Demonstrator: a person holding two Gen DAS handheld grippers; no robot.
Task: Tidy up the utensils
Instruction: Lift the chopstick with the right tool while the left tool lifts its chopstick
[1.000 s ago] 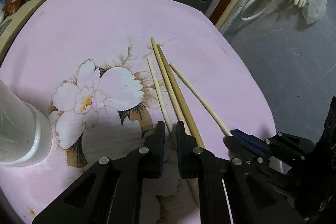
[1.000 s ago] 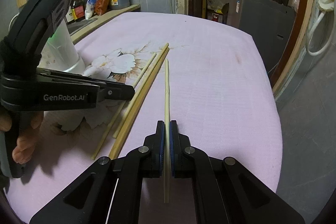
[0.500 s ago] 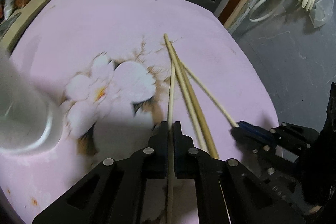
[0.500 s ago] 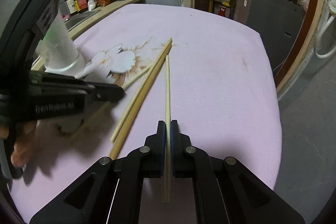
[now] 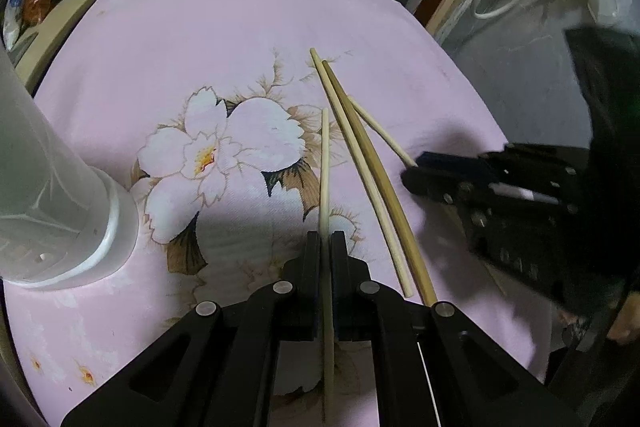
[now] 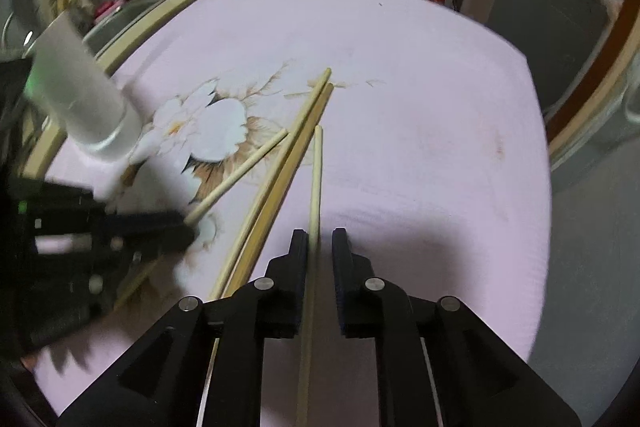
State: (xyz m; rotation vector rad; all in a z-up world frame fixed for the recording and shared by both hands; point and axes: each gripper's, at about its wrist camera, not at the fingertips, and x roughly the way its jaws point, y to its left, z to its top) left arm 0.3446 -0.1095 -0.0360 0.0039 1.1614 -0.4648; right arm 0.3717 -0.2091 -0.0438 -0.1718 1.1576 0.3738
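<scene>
Since a second ago the left gripper (image 5: 325, 239) has been closed onto a pale chopstick (image 5: 324, 163) that then lay loose between its open jaws, while the right gripper (image 6: 320, 237), which was clamped on its own chopstick (image 6: 316, 171), has been carried sideways and its jaws are now opening, a clear gap showing on one side of the stick. The left jaws are pressed tight on their chopstick near its thick end, so that the shaft is kept pointing straight ahead along the fingers, probably to be slotted into the white holder (image 5: 52, 187) standing at the left of the table (image 5: 200, 39). The right chopstick is seen between the parting jaws, its far tip close to the pair of chopsticks (image 5: 360, 163) lying side by side on the pink flowered cloth; it appears to be laid down there so that the sticks are gathered. Whether it already rests fully on the cloth cannot be told. A second chopstick seems to stand in the holder in the right wrist view.
</scene>
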